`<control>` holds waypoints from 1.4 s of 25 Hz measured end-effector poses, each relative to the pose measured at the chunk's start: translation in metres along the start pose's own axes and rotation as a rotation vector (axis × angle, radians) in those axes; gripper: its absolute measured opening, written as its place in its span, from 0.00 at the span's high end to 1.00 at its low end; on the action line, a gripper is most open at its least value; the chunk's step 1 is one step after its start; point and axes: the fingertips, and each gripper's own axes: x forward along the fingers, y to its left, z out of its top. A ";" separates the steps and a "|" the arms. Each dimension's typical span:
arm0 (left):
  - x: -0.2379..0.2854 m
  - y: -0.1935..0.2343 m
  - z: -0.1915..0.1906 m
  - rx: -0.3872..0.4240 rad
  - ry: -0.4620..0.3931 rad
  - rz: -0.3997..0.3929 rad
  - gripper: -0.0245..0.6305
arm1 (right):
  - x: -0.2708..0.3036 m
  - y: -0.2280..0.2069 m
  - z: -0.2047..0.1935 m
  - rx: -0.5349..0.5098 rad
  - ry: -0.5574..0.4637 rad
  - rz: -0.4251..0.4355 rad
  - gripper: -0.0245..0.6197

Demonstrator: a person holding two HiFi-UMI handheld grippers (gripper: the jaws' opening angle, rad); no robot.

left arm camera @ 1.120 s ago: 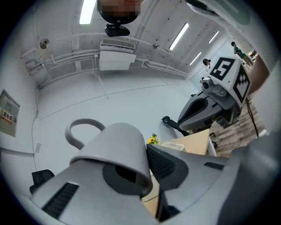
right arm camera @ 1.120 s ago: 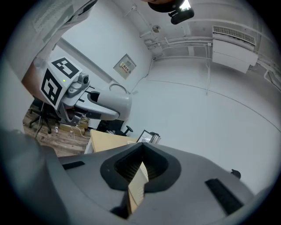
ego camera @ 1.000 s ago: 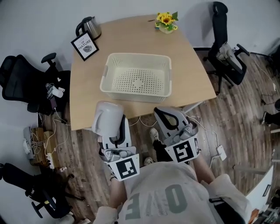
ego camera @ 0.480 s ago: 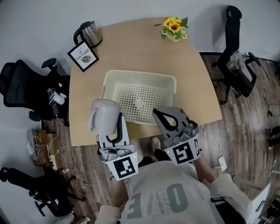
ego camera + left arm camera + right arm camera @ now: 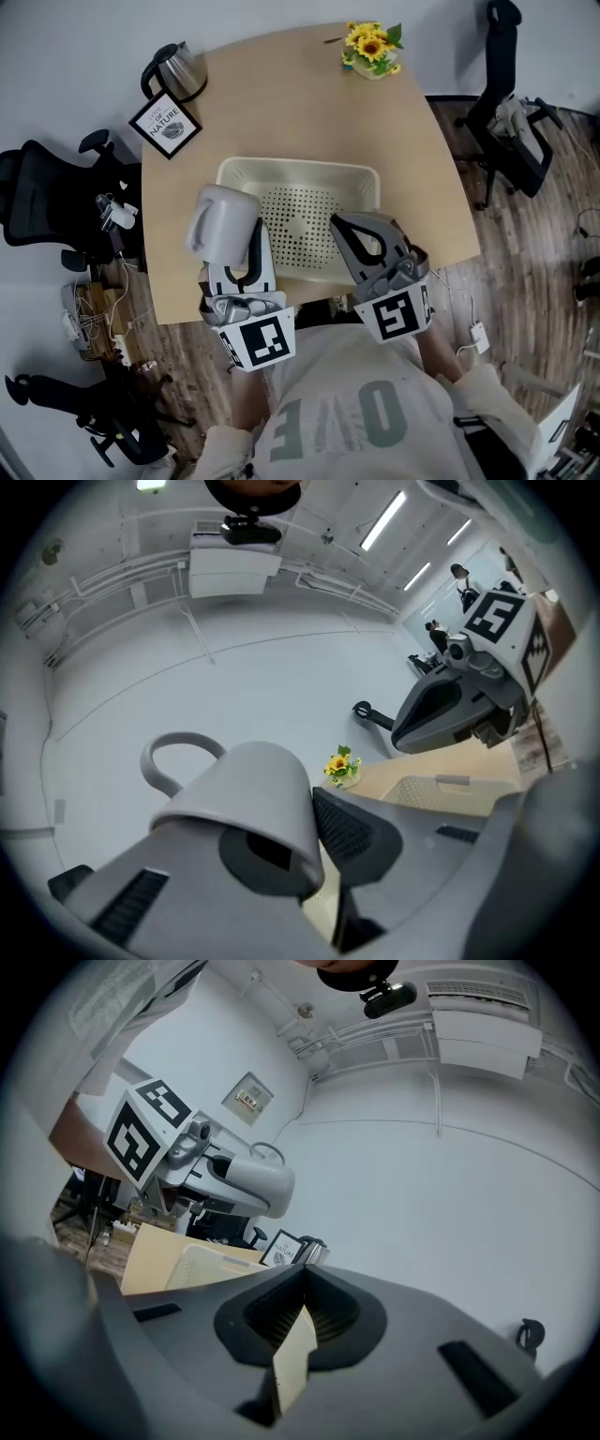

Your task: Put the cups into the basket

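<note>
A cream perforated basket [image 5: 361,178] sits on the wooden table [image 5: 281,103], and it is empty where it shows. My left gripper [image 5: 246,251] is shut on the wall of a pale grey mug [image 5: 221,223], held tilted above the basket's near left corner. In the left gripper view the mug [image 5: 246,803] lies mouth-down between the jaws of this gripper [image 5: 305,855], handle up-left, with the basket [image 5: 450,794] ahead. My right gripper [image 5: 364,239] hovers over the basket's near right rim. Its jaws are shut on nothing in the right gripper view [image 5: 300,1312].
At the table's far left stand a kettle [image 5: 173,70] and a framed picture [image 5: 164,124]. A sunflower pot [image 5: 372,47] is at the far edge. Office chairs [image 5: 511,112] [image 5: 47,192] flank the table, and cables lie on the floor at left.
Both grippers have moved forward from over the floor to above the basket's near edge. The mug stays gripped in the left one.
</note>
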 end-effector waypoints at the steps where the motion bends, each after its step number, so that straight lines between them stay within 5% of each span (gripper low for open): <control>1: 0.007 -0.001 0.000 0.005 -0.003 -0.026 0.89 | 0.003 -0.004 0.001 0.003 0.002 -0.011 0.97; 15: 0.063 -0.056 -0.061 0.223 0.357 -0.524 0.89 | 0.019 -0.032 -0.006 0.073 0.034 -0.108 0.97; 26: 0.067 -0.126 -0.140 0.561 0.568 -0.909 0.89 | 0.011 -0.041 -0.019 0.140 0.086 -0.188 0.97; 35: 0.053 -0.155 -0.211 0.836 0.754 -1.148 0.89 | -0.004 -0.042 -0.030 0.190 0.125 -0.224 0.97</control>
